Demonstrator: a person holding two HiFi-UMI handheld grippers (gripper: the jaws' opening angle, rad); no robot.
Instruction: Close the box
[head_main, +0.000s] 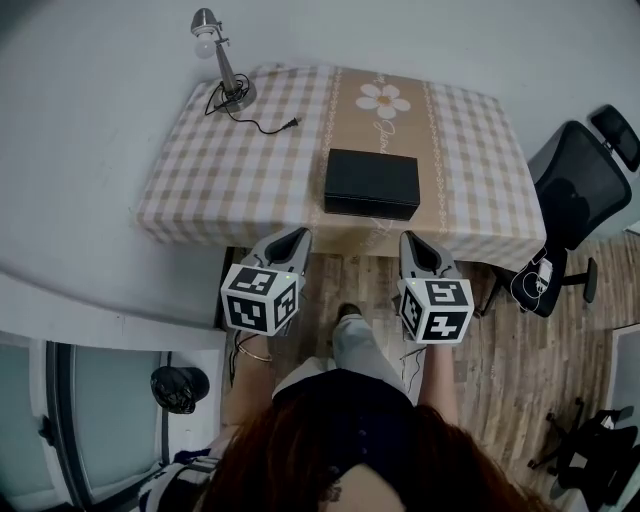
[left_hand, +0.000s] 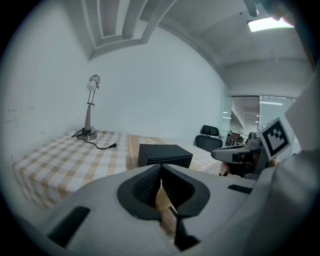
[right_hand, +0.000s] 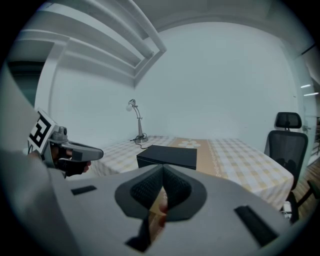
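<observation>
Near the front edge of the worktop (head_main: 200, 170), which wore a beige-and-white checked tablecloth w/ a tan centre strip and a daisy print, sat the black rectangular box (head_main: 371, 183), roughly mid-width, its top flat and its lid down. The left gripper (head_main: 300, 234) and the right gripper (head_main: 409, 240) hung just short of that front edge, off the cloth, one to each side of the box, both apart from it and pointing toward it. Each gripper's own view showed the dark ribbed jaws pressed together at the tips w/ nothing btwn them, the box straight ahead beyond. A white cube w/ black square markers rode at the rear of each gripper. At the far left corner of the worktop stood a slim silver desk lamp (head_main: 215, 55), its black cord (head_main: 262, 122) trailing loose across the cloth, plug end unconnected. A black office chair (head_main: 580, 190) stood beside the right end of the worktop, on the wood-plank floor (head_main: 500, 380).
</observation>
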